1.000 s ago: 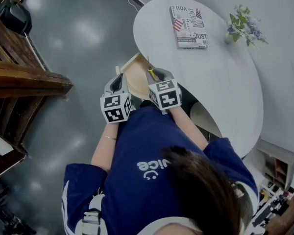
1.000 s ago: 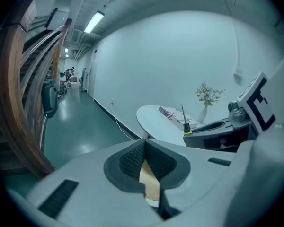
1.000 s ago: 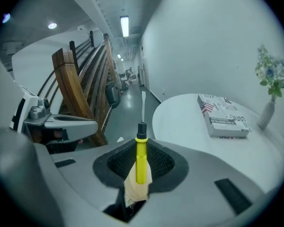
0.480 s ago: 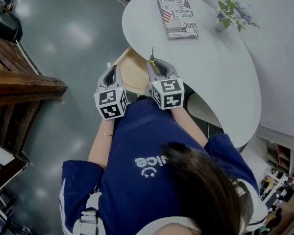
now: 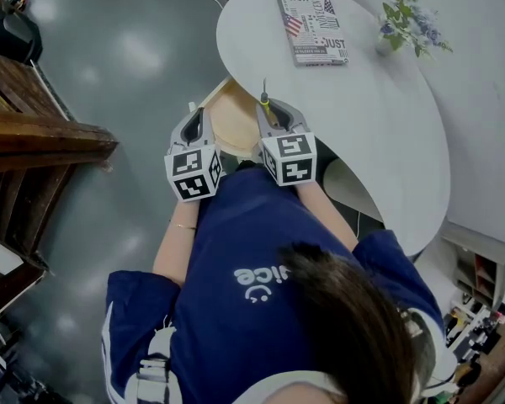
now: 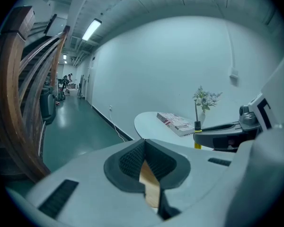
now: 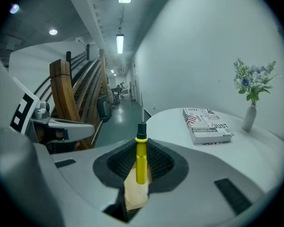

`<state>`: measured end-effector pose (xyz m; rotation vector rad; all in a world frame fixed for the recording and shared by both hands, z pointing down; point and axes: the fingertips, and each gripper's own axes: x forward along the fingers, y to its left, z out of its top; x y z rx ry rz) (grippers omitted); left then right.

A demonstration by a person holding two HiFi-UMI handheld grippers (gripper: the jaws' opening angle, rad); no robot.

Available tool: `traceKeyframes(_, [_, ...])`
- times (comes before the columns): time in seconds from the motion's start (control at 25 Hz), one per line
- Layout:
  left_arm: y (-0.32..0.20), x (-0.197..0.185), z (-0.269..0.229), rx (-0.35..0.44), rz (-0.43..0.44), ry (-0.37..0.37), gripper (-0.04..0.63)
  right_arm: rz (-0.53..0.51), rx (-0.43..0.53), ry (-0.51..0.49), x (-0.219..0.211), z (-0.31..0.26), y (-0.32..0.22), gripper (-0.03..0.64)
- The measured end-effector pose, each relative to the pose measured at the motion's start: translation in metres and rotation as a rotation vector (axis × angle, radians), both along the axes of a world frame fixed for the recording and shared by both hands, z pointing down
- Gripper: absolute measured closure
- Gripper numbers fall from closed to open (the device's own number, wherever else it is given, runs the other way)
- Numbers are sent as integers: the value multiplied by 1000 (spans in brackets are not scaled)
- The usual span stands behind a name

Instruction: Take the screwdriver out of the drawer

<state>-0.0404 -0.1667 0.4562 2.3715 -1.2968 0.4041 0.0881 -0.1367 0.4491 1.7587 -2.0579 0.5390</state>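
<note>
While the right claw [image 7: 140, 173] clamps the one screwdriver [image 7: 141, 152] over one drawer [image 5: 227, 126], the left claw [image 6: 145, 163] sits closed.

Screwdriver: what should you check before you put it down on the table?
1. Grip on the screwdriver: ok. The right gripper is shut on its yellow handle, tip pointing away.
2. Lifted clear of the drawer: cannot tell. The wood lies right under the jaws.
3. Bare spot on the table: ok. There is plenty of bare white top ahead.
4. Book and flower vase out of the way: ok. Both sit at the far side.
5. Left gripper out of the way: ok. It is shut, holds nothing, and is apart from the right one.
6. Drawer closed: not ok. It stands open.
</note>
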Motion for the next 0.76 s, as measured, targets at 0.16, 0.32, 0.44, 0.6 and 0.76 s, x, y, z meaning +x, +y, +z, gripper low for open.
traceKeyframes(0.16, [0,-1,3,-7,-2,-1,591,-4,-1,3,-1,2,-1,543])
traceKeyframes(0.32, [-1,-3,3,-12,-6,-2,591,-4,-7,-2,-2,2,-2,541])
traceKeyframes(0.44, [-2,-4,4,-14,-4,-2,591,-2,-9,-1,-3,3,-2,543])
traceKeyframes(0.6, [-3,-4,6,-16,-1,-3,591,-3,-14,-2,-4,5,-3,543])
traceKeyframes(0.76, [-6,-1,8,-17,3,-4,591,-6,-17,-5,-3,6,-6,543])
